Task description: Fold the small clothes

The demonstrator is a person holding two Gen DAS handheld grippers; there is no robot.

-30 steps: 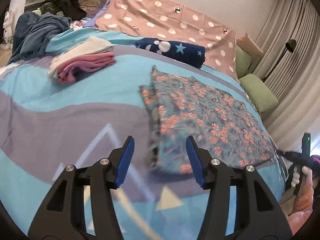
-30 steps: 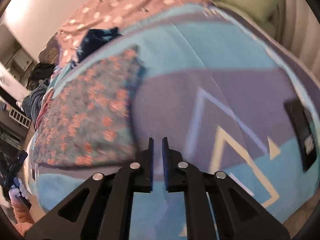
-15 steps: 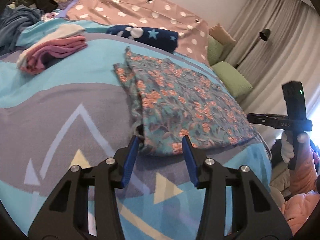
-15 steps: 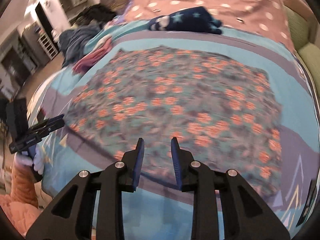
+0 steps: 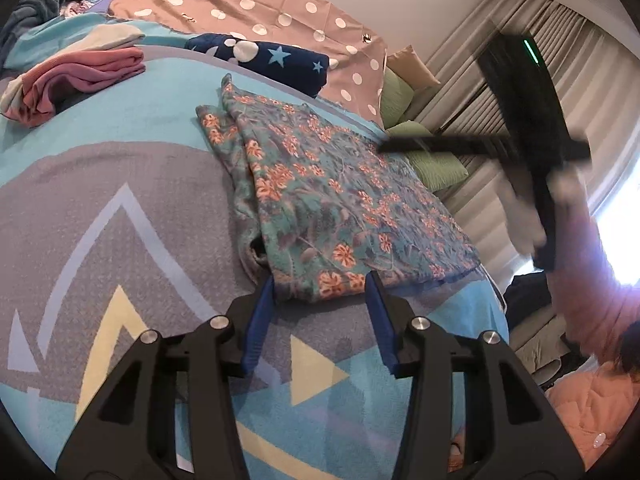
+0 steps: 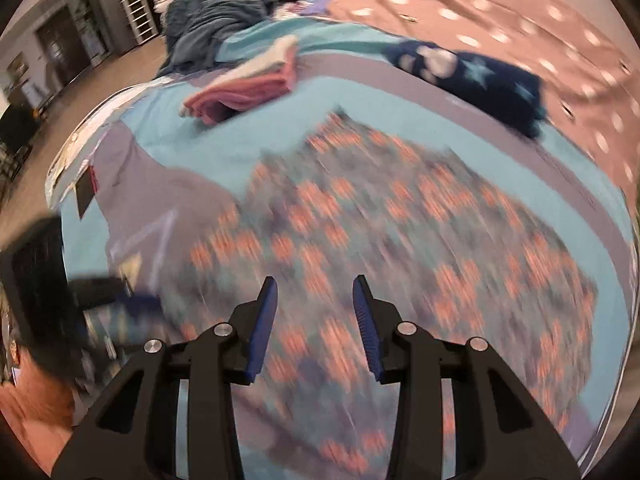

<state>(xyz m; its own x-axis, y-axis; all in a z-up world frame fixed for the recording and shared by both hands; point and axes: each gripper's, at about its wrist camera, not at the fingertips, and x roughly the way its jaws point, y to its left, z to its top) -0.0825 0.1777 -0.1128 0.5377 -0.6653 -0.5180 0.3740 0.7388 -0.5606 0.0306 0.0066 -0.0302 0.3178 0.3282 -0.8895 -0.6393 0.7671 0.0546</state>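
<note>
Both my grippers parted over the floral garment on the bed.

My left gripper (image 5: pixel 320 286) stands half spread at the near hem of the floral garment (image 5: pixel 320 184), the cloth's edge lying between my blue pads (image 5: pixel 260 322), not pinched. My right gripper (image 6: pixel 314 292) hangs above the same cloth, its jaws just opening, nothing clamped. Beyond my left jaws, to the left, sits a folded pink pile (image 5: pixel 80 76); straight ahead a navy starred bundle (image 5: pixel 276 60) against the spotted sheet (image 5: pixel 256 4). The bedspread (image 5: pixel 100 216) spreads bare under me. Green cushions (image 5: pixel 436 160) lie far right.
</note>
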